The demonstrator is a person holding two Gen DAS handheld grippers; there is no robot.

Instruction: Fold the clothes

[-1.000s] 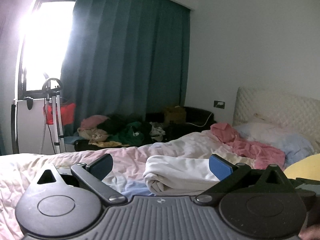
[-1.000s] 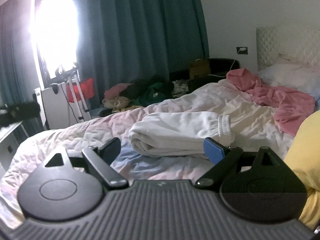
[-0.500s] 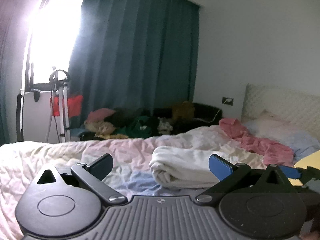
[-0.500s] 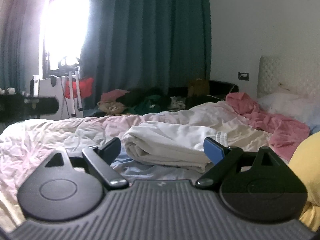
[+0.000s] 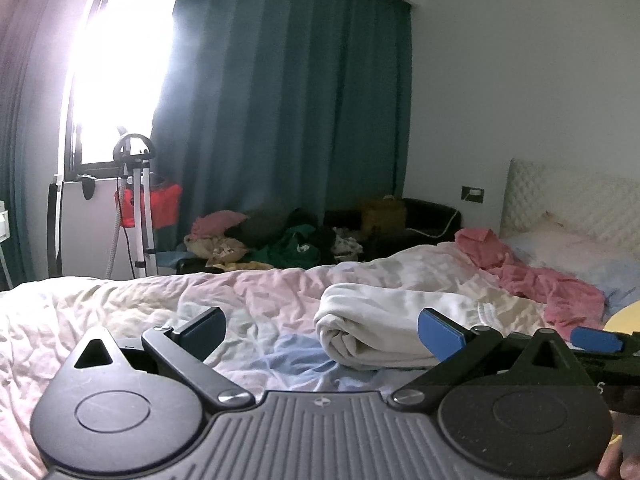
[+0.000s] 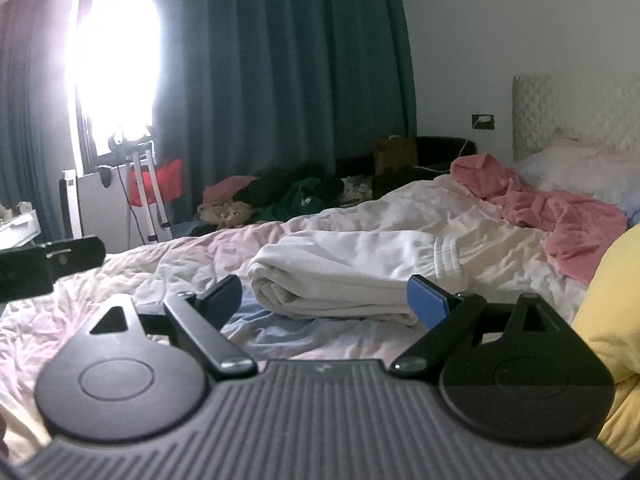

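Both units held above the bed (image 5: 120,300), which carries a rumpled pastel pink, white and blue quilt. Left hand-held gripper (image 5: 320,330): jaws spread wide, nothing between them, blue pads (image 5: 440,338) clear of any cloth. Right hand-held gripper (image 6: 325,298): likewise released, jaws apart and empty. Task item: a folded white fleece garment with a ribbed elastic cuff (image 6: 352,276) lies flat on the quilt near mid-bed, rolled fold edge toward the left, cuff end toward the headboard side. In the left wrist view the same white garment (image 5: 392,328) sits ahead and right of centre, just beyond the right-hand pad, not touched. In the right wrist view it lies straight ahead between the two pads' lines of sight, contact not evident. A crumpled pink cloth (image 6: 560,212) rests further up the bed, apart from the white garment, near a pale pillow (image 6: 580,172). A yellow soft object (image 6: 608,320) occupies the right edge, beside the right unit. Background: dark teal curtain (image 5: 288,120), bright window (image 5: 116,80), a heap of mixed clothes (image 5: 280,240) on the floor beyond the bed.
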